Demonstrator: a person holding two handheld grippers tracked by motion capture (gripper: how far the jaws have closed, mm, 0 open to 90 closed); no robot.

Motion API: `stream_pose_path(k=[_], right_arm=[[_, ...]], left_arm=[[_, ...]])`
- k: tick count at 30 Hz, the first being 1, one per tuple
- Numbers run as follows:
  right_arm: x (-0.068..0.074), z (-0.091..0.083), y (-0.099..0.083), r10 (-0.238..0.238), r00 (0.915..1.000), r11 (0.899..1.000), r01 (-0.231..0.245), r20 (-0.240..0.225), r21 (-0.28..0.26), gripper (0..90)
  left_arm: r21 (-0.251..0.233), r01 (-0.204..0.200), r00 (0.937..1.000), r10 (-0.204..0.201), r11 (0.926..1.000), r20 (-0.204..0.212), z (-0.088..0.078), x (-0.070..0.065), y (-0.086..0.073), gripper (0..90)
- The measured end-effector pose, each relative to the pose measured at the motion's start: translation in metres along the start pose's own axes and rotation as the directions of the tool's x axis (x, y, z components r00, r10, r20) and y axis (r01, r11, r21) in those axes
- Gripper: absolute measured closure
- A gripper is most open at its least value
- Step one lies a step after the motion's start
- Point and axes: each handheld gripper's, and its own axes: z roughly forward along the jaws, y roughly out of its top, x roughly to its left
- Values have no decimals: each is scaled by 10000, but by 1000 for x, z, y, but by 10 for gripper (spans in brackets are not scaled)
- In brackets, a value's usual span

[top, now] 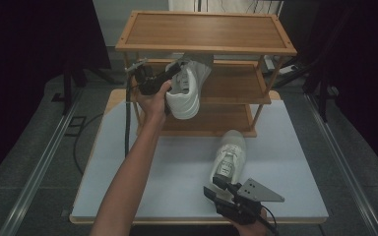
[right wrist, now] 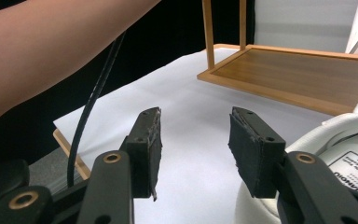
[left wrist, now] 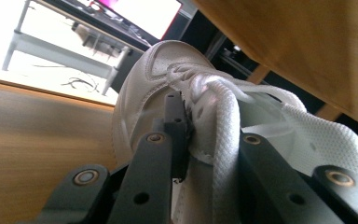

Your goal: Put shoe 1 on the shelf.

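At the far edge of the tabletop point(top: 128, 162) stands a wooden rack point(top: 205, 32), where the left hand-held gripper point(top: 170, 73) clamps a white shoe point(top: 184, 91) at the middle shelf point(top: 231, 83), under the top board, while the right hand-held gripper point(top: 216, 189), jaws apart and empty, sits beside the second shoe point(top: 229, 152) near the front edge.

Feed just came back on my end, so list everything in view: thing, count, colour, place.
held shoe: 1, white, in the air at the rack's middle shelf, gripped at its collar
second shoe: 1, white, on the table, toe toward the rack
shoe rack: 1, brown wood, three shelves, far half of the table
table: 1, white top, wooden edge
left gripper: 1, black, shut on held shoe
right gripper: 1, black, open behind second shoe's heel
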Motion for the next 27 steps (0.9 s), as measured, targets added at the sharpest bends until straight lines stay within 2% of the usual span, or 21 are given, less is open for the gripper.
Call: stream_pose_path(k=[2, 8, 9, 12, 13, 14, 20, 23, 24, 27], right_arm=[[1, 2, -1, 32, 10000, 10000, -32, -63, 52, 536], [2, 2, -1, -13, 10000, 10000, 14, -35, 51, 534], [2, 1, -1, -9, 10000, 10000, 10, -35, 48, 534], [3, 2, -2, -15, 9999, 10000, 15, -114, 79, 533], [3, 3, -2, -31, 9999, 9999, 33, -152, 113, 533], [4, 3, -2, -47, 9999, 9999, 49, -141, 104, 533], [4, 2, -1, -41, 9999, 10000, 42, -140, 57, 529], [4, 2, -1, -59, 9999, 10000, 60, -116, 78, 527], [4, 2, -2, -63, 9999, 9999, 64, -126, 85, 526], [5, 4, -2, -68, 9999, 9999, 70, -159, 132, 524]], left_arm=[[-81, 140, 9998, -140, 9999, -105, 4, 4, 1, 815], [-395, 264, 9966, -294, 9989, -772, 11, 12, 5, 812], [-720, 619, 9947, -675, 9955, -776, 15, 10, 6, 812], [-433, 285, 9948, -326, 9987, -964, 16, 14, 7, 810], [-578, 380, 9935, -439, 9976, -1053, 19, 13, 7, 809], [-461, 320, 9932, -369, 9984, -1107, 19, 15, 7, 807], [-433, 781, 9915, -821, 9960, -1009, 23, 20, 6, 760], [-165, 1041, 9907, -1052, 9944, -862, 28, 23, 7, 649], [-359, 1213, 9893, -1238, 9920, -778, 32, 20, 8, 603], [-52, 922, 9926, -924, 9957, -785, 36, 17, 9, 560]])
